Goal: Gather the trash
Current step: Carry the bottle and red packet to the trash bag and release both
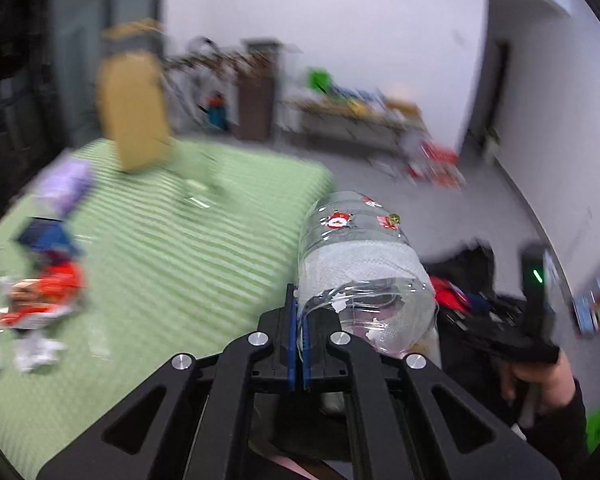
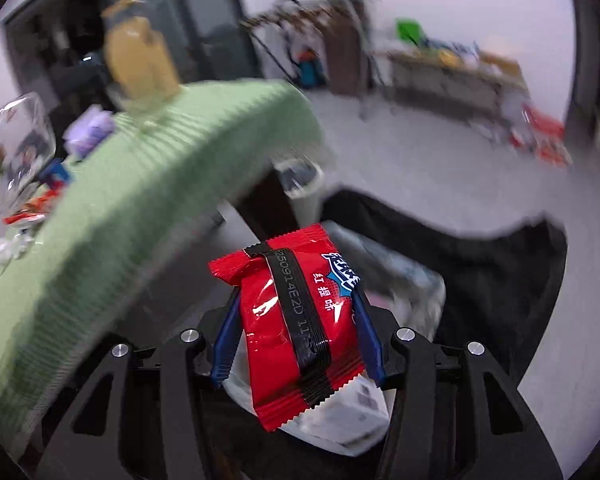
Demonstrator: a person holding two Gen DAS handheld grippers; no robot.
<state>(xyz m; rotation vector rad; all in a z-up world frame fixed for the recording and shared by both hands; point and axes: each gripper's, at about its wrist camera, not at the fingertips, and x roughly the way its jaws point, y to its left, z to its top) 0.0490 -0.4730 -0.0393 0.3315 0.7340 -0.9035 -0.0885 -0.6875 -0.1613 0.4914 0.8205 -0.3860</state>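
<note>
Where table [image 2: 140,208] ends, open floor [image 2: 420,160]

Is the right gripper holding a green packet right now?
No, the packet clamped between the right gripper's jaws is red with a black seam strip, not green.

One clear plastic bottle [image 1: 360,272] shows, with three small stickers on its side and white paper inside. One red snack packet [image 2: 296,320] shows off the table's edge. On the one green striped table [image 1: 172,248] stand one tan paper bag [image 1: 134,116], one purple packet [image 1: 66,184] and one blue wrapper [image 1: 46,236]; the red-and-white litter [image 1: 40,304] beside them is too blurred to count. One black trash bag [image 2: 500,280] lies open below, and one white bin [image 2: 302,184] stands on the floor.
</note>
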